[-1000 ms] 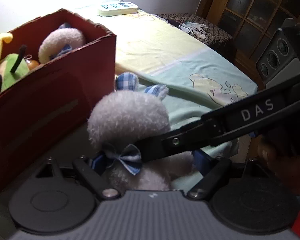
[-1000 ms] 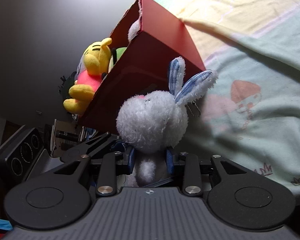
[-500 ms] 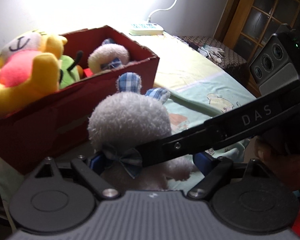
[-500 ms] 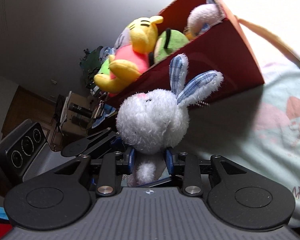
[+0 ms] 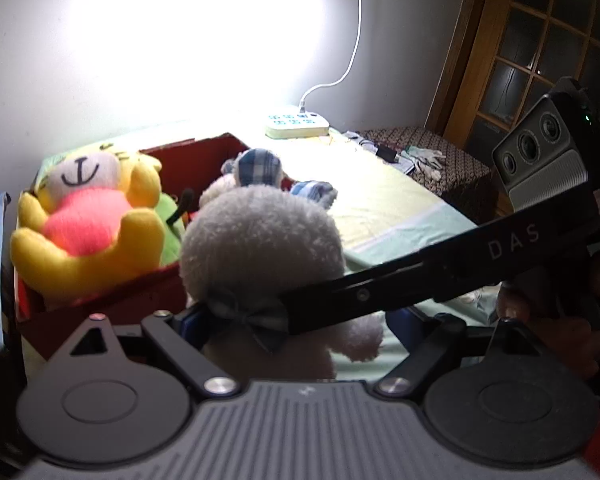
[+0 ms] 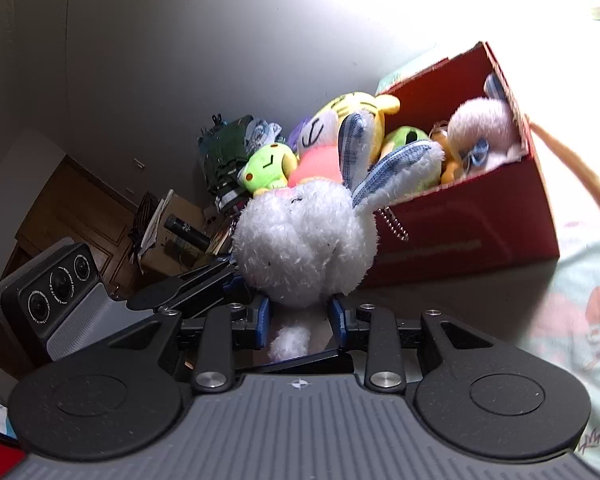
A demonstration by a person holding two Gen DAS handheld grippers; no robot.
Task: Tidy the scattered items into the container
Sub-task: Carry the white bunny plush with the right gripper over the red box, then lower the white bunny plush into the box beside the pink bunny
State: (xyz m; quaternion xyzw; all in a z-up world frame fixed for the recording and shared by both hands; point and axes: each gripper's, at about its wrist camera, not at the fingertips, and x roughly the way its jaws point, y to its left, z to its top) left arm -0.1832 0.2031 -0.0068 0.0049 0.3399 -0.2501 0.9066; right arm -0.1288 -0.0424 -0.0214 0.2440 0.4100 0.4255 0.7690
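Right wrist view: your right gripper (image 6: 300,320) clamps the white rabbit (image 6: 304,240) at centre frame, short of the red box (image 6: 472,236) at upper right. Your left gripper (image 5: 296,320) stands wide around its body. The box looks crowded, so the rabbit could roll off.

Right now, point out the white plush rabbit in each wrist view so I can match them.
Left wrist: white plush rabbit at lower centre, seen from behind, checked ears up, bow tie below.
Right wrist: white plush rabbit at centre, just above the gripper, ears pointing up and right.
Shared landmark: the red box of plush toys behind it.
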